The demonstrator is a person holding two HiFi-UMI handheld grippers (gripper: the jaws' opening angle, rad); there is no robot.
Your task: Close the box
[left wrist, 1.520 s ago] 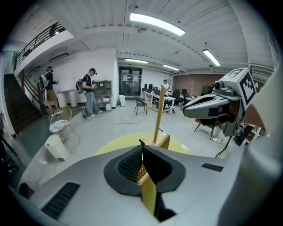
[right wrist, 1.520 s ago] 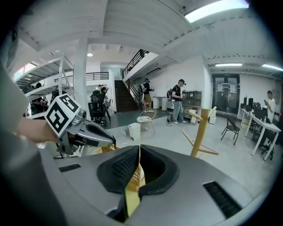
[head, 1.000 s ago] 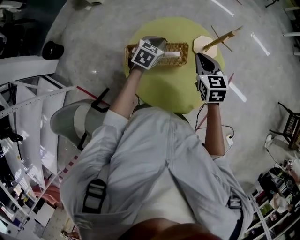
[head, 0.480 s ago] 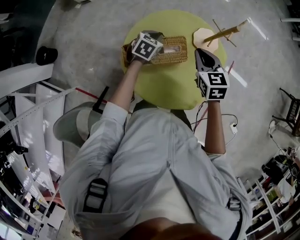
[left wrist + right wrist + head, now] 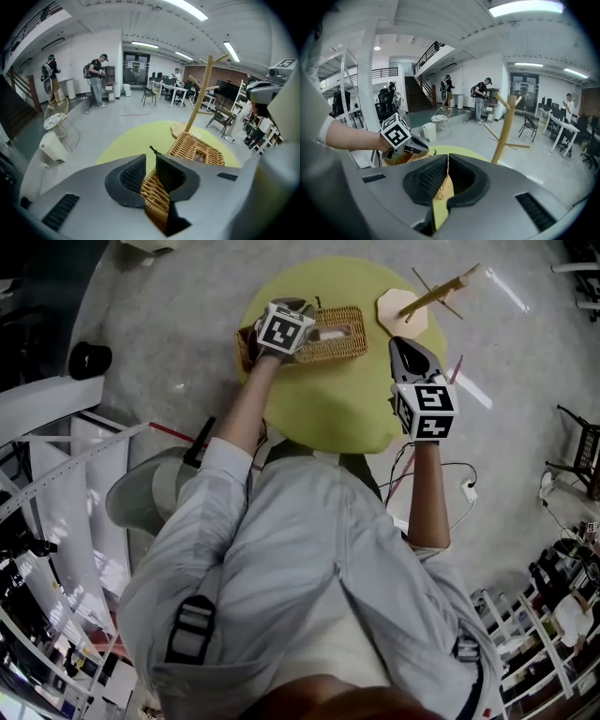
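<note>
While left gripper (image 5: 151, 164) clamps woven flap (image 5: 157, 199) at left end of rectangular tan wicker box (image 5: 342, 338), probably to fold it shut, right gripper (image 5: 446, 161) hangs empty, jaws pressed together, near right edge of round yellow-green table (image 5: 328, 413). Box sits at table's far-left edge. Glossy grey floor (image 5: 169, 324), open office, people (image 5: 97, 77) standing.

A wooden branch stand (image 5: 400, 307) is standing at the far right edge of the round yellow table (image 5: 328, 399). A black round object (image 5: 89, 359) is lying on the grey floor (image 5: 169, 324) off the table's left edge. A person wearing a backpack (image 5: 97, 78) is standing far off.
</note>
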